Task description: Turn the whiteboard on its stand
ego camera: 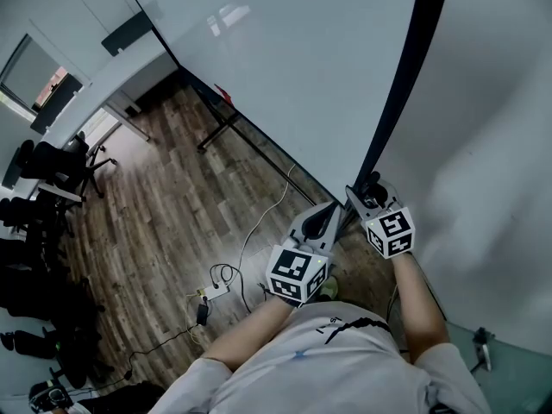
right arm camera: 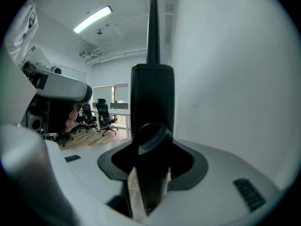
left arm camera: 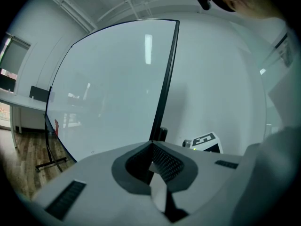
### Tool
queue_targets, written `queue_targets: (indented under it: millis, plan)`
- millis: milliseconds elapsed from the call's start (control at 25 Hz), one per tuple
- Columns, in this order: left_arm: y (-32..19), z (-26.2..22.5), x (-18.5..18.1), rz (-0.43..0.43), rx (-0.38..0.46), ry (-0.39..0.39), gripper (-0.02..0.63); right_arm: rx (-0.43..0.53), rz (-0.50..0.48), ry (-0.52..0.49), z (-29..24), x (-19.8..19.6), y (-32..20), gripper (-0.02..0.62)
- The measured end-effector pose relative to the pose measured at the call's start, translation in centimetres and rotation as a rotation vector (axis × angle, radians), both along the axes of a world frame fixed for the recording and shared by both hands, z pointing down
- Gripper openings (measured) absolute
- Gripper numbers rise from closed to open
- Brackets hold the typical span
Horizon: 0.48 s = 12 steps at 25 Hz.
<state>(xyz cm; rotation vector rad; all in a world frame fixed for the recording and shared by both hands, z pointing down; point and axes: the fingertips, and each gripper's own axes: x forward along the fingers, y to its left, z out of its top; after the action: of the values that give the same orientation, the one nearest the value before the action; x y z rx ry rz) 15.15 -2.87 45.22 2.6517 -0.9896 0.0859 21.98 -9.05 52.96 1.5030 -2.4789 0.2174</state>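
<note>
Turning step: large white whiteboard point(ego camera: 285, 67) upright on wood floor point(ego camera: 172, 222), held by its dark frame edge point(ego camera: 405, 76).
Left claw point(ego camera: 332, 214) and right claw point(ego camera: 369, 188) both clamp that edge; next likely needs a steady joint swing.

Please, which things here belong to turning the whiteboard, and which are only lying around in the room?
Belonging to the job: whiteboard; its black side frame; left gripper and right gripper, both closed on that frame.
Only lying about: office chairs; desk; power strip with cables on the wooden floor.
</note>
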Motion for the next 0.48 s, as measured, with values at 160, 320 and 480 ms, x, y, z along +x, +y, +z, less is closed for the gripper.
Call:
queue_targets:
  millis: [160, 320, 480]
  plan:
    - [0.34, -0.1, 0.72, 0.004, 0.0, -0.002, 0.012, -0.009, 0.007, 0.006, -0.02, 0.36, 0.07, 0.184]
    - [0.55, 0.01, 0.76, 0.003, 0.002, -0.004, 0.012, -0.014, 0.015, 0.014, 0.06, 0.34, 0.29, 0.183]
    - [0.2, -0.19, 0.31, 0.001, -0.001, -0.001, 0.012, -0.022, 0.019, 0.026, -0.16, 0.0, 0.24, 0.184]
